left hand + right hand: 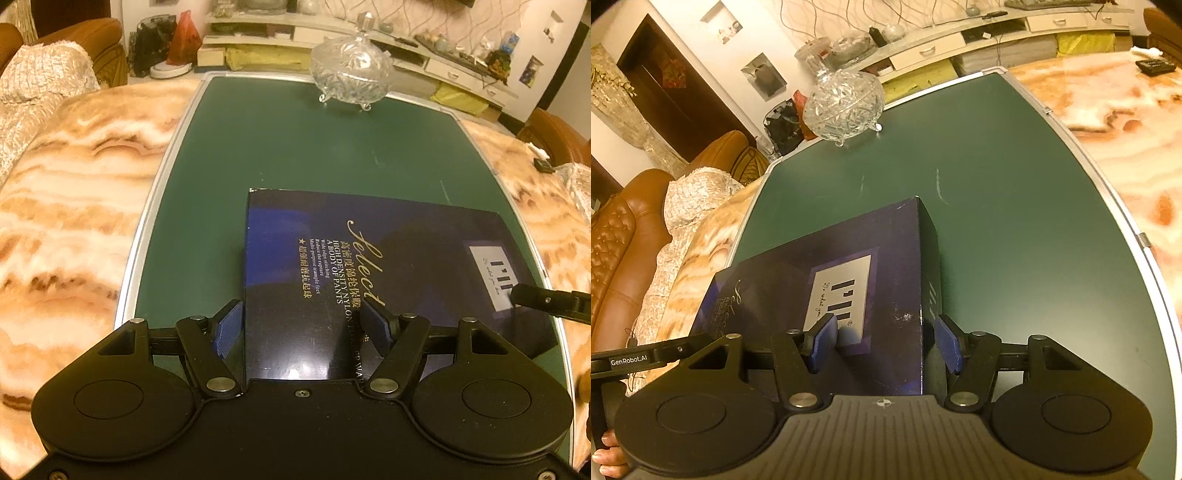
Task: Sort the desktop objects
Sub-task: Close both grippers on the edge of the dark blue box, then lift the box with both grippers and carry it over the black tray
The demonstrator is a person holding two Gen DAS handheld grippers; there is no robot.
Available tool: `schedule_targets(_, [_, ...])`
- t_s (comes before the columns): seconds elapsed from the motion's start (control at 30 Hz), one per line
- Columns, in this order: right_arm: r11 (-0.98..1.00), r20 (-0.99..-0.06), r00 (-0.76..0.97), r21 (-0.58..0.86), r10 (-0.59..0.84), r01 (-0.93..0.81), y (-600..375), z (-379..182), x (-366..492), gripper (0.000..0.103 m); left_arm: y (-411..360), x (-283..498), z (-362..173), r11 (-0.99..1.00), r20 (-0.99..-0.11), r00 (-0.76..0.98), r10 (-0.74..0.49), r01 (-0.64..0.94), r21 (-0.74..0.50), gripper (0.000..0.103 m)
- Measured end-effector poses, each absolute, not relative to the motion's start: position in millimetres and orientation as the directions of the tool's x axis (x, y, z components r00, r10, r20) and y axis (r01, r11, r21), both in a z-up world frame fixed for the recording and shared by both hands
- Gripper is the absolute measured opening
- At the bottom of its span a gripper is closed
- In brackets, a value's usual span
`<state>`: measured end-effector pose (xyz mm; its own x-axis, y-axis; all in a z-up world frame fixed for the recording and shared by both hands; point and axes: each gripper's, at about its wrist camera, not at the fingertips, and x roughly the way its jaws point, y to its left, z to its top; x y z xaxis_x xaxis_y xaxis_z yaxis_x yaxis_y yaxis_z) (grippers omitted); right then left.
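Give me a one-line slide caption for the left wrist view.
Open left claw straddles the near left edge of a dark blue box on the green mat.

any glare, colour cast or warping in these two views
Left wrist view: warm orange cast, fisheye bows the green mat's edges, soft sheen on the dark box, crystal jar sparkles. Right wrist view: same cast, horizon tilted and curved, pale label on the box glares, the table is washed out at right.
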<state>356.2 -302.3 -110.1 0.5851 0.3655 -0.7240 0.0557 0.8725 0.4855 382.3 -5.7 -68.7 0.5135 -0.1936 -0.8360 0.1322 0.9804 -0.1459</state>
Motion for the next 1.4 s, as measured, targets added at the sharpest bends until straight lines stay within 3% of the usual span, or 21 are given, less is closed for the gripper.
schedule_targets(0.77, [0.888, -0.704, 0.628, 0.458, 0.333, 0.043, -293, -47, 214, 0.063, 0, 231, -3, 0.978, -0.820, 0.537, -0.197, 0.163, -0.129, 0.068])
schedule_targets(1.23, [0.888, -0.700, 0.633, 0.459, 0.331, 0.043, -285, -33, 130, 0.063, 0, 151, -7, 0.971, -0.835, 0.506, -0.214, 0.200, -0.128, 0.068])
schedule_targets(1.27, [0.888, -0.700, 0.634, 0.458, 0.331, 0.042, -285, -33, 126, 0.063, -2, 148, -9, 0.963, -0.838, 0.486, -0.249, 0.220, -0.159, 0.066])
schedule_targets(1.3, [0.882, -0.695, 0.631, 0.470, 0.345, 0.035, -285, -34, 122, 0.063, -5, 146, -11, 0.953, -0.839, 0.464, -0.283, 0.238, -0.189, 0.057])
schedule_targets(1.37, [0.842, -0.669, 0.611, 0.539, 0.423, 0.008, -285, -38, 117, 0.031, -11, 140, -14, 0.929, -0.838, 0.420, -0.349, 0.272, -0.251, 0.046])
schedule_targets(1.4, [0.818, -0.661, 0.590, 0.576, 0.464, 0.002, -280, -40, 116, 0.008, -13, 138, -16, 0.918, -0.835, 0.401, -0.377, 0.286, -0.276, 0.045])
